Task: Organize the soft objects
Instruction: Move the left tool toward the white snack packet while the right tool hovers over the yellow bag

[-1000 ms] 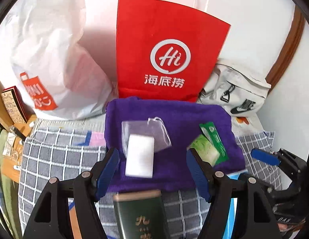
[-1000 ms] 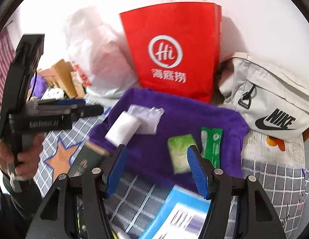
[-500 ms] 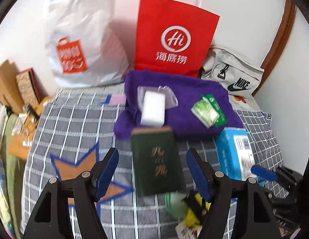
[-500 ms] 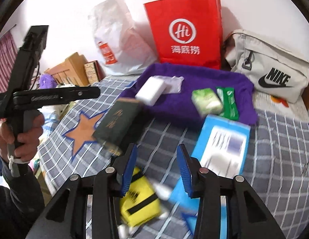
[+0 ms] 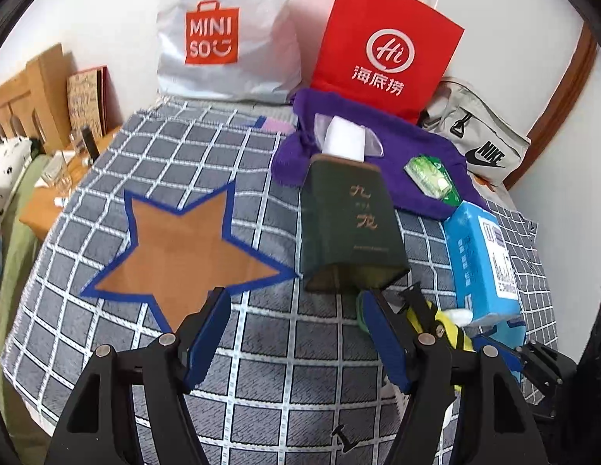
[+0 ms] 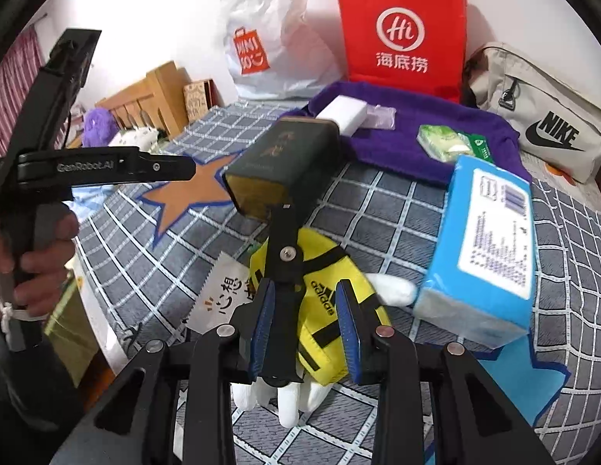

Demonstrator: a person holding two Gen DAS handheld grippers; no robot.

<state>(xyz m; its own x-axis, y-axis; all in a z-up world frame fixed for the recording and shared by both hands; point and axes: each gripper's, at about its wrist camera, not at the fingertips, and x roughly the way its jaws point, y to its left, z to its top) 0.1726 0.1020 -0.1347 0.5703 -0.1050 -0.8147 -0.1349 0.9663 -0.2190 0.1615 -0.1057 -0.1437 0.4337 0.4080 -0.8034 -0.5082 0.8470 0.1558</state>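
A purple towel (image 5: pixel 412 155) (image 6: pixel 416 131) lies at the back of the checked bedspread with a white sponge (image 5: pixel 345 141) (image 6: pixel 345 112) and a green tissue pack (image 5: pixel 428 176) (image 6: pixel 445 143) on it. A blue tissue pack (image 5: pixel 480 259) (image 6: pixel 490 240) lies at the right. A yellow and black glove (image 6: pixel 327 286) (image 5: pixel 451 329) lies near the front. My left gripper (image 5: pixel 296 333) is open and empty above the bedspread. My right gripper (image 6: pixel 304 321) is part open over the glove, with black pliers (image 6: pixel 283 271) between its fingers; no grip shows.
A dark green box (image 5: pixel 351 224) (image 6: pixel 285 162) lies in the middle, in front of the towel. A red paper bag (image 5: pixel 382 46), a white Miniso bag (image 5: pixel 227 35) and a grey Nike bag (image 5: pixel 474 143) stand along the wall. A white packet (image 6: pixel 223 294) lies left of the glove.
Both grippers have drawn back from the towel toward the front of the bed. The right gripper has narrowed and now sits over the glove and pliers.
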